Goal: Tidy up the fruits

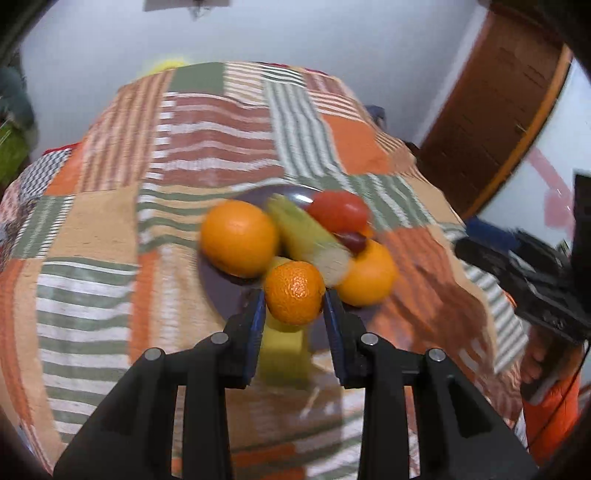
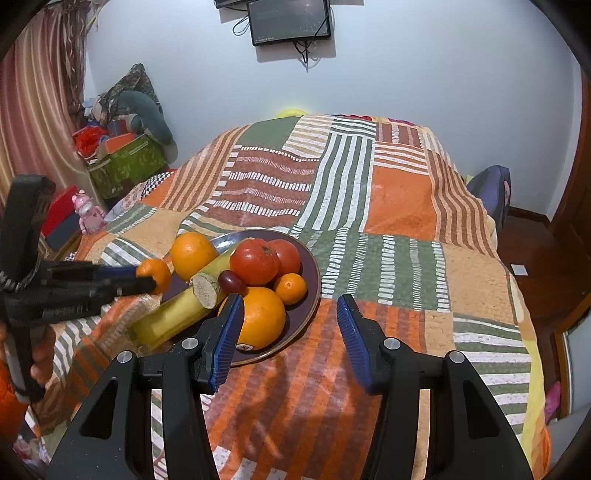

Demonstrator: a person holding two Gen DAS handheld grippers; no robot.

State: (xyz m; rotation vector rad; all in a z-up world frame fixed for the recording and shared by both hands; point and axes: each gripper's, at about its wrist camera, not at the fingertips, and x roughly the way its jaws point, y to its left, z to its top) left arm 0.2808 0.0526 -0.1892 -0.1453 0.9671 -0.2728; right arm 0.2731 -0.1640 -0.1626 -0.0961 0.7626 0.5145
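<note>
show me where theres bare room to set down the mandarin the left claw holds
Bare quilt lies right of and beyond the plate. The plate itself is crowded: oranges, tomatoes, a grape and sugarcane stalks fill it. The left claw grips the mandarin over the plate's near-left edge.

patchwork bedspread (image 2: pixel 399 192) | wall screen (image 2: pixel 290 20) | green box (image 2: pixel 129 166) | pink toy (image 2: pixel 88 214)

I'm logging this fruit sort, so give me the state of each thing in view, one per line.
Left tongs: shut on small mandarin.
Small mandarin: held, off the plate.
Right tongs: open, holding nothing.
Plate: on the bedspread, piled with fruit.
Second mandarin: resting on plate.
Wall screen: dark.
</note>
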